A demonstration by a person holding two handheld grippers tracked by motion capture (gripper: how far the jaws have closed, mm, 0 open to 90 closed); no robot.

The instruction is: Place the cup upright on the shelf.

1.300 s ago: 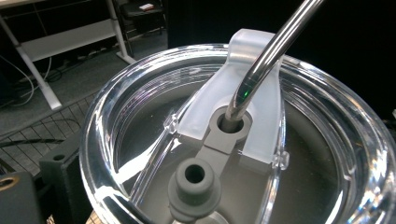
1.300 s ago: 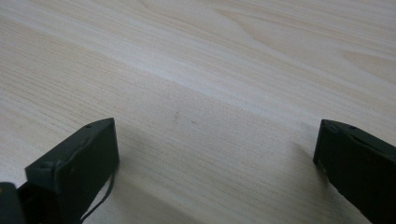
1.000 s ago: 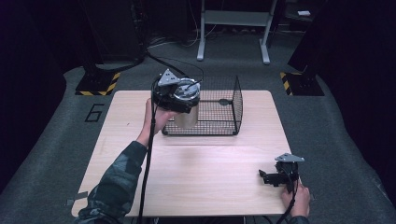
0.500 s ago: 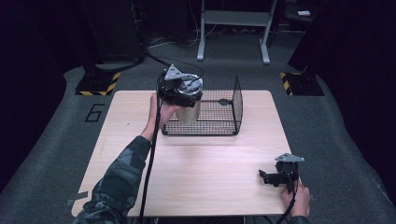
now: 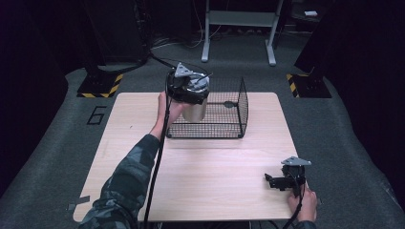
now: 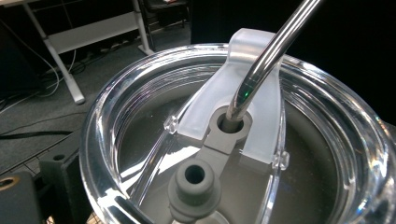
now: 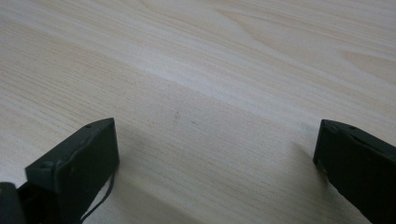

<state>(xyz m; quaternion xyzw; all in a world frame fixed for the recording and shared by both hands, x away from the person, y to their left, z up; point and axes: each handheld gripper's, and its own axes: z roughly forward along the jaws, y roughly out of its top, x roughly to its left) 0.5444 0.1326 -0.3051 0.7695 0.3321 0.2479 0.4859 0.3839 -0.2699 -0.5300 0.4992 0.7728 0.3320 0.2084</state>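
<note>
A steel tumbler (image 5: pixel 195 110) with a clear lid (image 6: pixel 243 140) and a metal straw (image 6: pixel 266 56) hangs at the left end of a black wire basket (image 5: pixel 224 130). My left gripper (image 5: pixel 190 90) is shut on the tumbler near its top, and the hand sits beside the steel body. Whether the tumbler's base touches the basket floor I cannot tell. In the left gripper view the lid is very close, with the straw running through a grey grommet. My right gripper (image 5: pixel 273 180) rests on the wooden table (image 5: pixel 200 181) at the front right. It is open (image 7: pixel 215 149), with bare wood between its jaws.
The basket stands at the back middle of the table. Beyond the table, on the dark floor, are a white metal stand (image 5: pixel 239 28) and two black bases with yellow hazard stripes (image 5: pixel 98 86). Cables trail from both grippers toward the table's front edge.
My left gripper has carried the tumbler up and slightly away from the person, over the basket's left end. The right gripper has stayed put.
</note>
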